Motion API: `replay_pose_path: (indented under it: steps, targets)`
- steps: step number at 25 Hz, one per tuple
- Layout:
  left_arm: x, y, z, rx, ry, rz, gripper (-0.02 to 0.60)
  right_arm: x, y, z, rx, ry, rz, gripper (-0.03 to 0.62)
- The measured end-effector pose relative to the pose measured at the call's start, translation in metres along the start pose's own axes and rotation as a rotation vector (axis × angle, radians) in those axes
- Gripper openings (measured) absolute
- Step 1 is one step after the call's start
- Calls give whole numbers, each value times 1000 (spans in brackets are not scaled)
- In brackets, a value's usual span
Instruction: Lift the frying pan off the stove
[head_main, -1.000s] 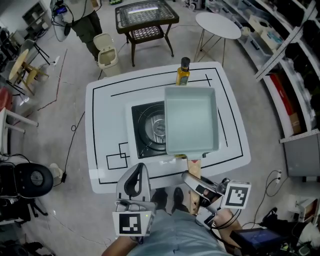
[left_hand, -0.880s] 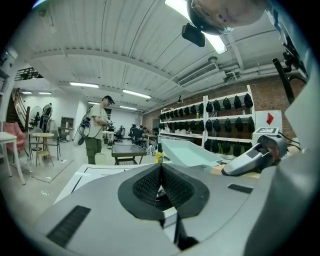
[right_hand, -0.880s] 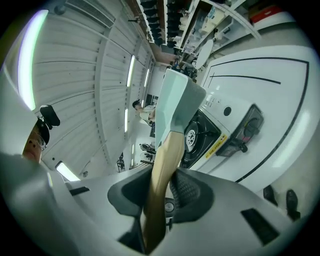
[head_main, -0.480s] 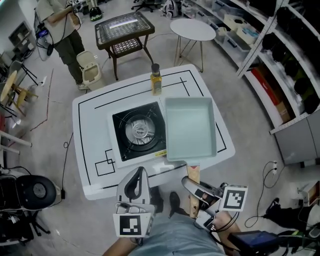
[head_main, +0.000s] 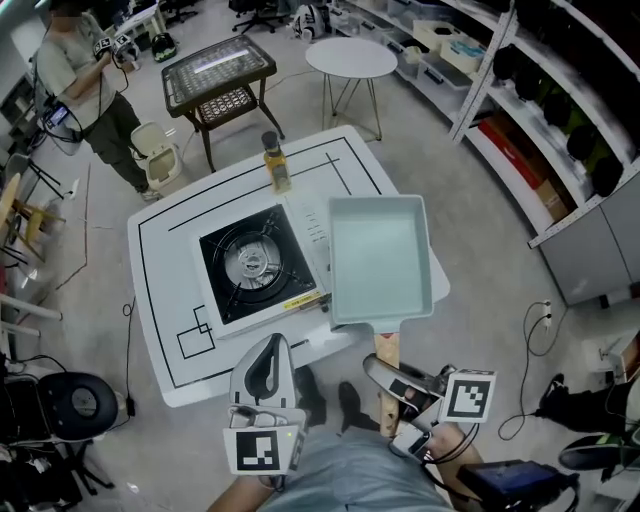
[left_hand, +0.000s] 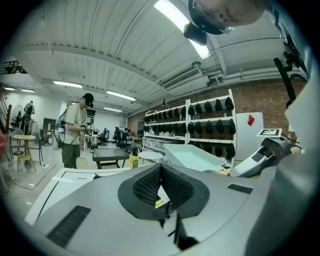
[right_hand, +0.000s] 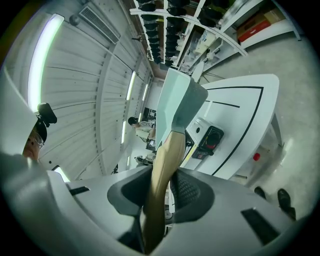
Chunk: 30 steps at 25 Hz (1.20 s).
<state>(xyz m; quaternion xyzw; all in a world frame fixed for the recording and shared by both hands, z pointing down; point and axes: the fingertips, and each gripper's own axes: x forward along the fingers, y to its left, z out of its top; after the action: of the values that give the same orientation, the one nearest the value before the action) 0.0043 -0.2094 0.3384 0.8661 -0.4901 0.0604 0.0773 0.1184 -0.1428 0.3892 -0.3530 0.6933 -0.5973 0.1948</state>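
Note:
The square pale-green frying pan (head_main: 380, 258) hangs in the air to the right of the black stove (head_main: 252, 266), over the white table's right edge (head_main: 160, 290). Its wooden handle (head_main: 388, 352) points toward me. My right gripper (head_main: 387, 377) is shut on that handle. In the right gripper view the handle (right_hand: 162, 165) runs between the dark pads (right_hand: 189, 192) up to the pan (right_hand: 177, 105). The stove's burner lies fully uncovered. My left gripper (head_main: 271, 347) is shut and empty near my body; its pads (left_hand: 172, 186) meet at the tips.
An oil bottle (head_main: 274, 163) stands at the table's far side behind the stove. Beyond it are a dark side table (head_main: 218, 70), a round white table (head_main: 350, 57), a bin (head_main: 158, 150) and a person (head_main: 85, 80). Shelving (head_main: 540, 100) lines the right.
The pan has moved right, from partly covering the stove to clear of it. The view has shifted, so the table sits further left. Both grippers keep their grip state.

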Motion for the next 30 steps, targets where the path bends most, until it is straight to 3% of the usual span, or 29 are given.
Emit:
replay_pose_path:
  steps: [12,19,30]
  targets:
    - [-3,-22,2,48,5,-37,17,-23,1,-3,-3,-28,-2,124]
    - [-2,-29,6,19,5,-34,17,-29,3,-1,0,-32,4,124]
    - [-6,-27,2,44,2,-43,17,-30,3,-2,-14,-39,-4,124]
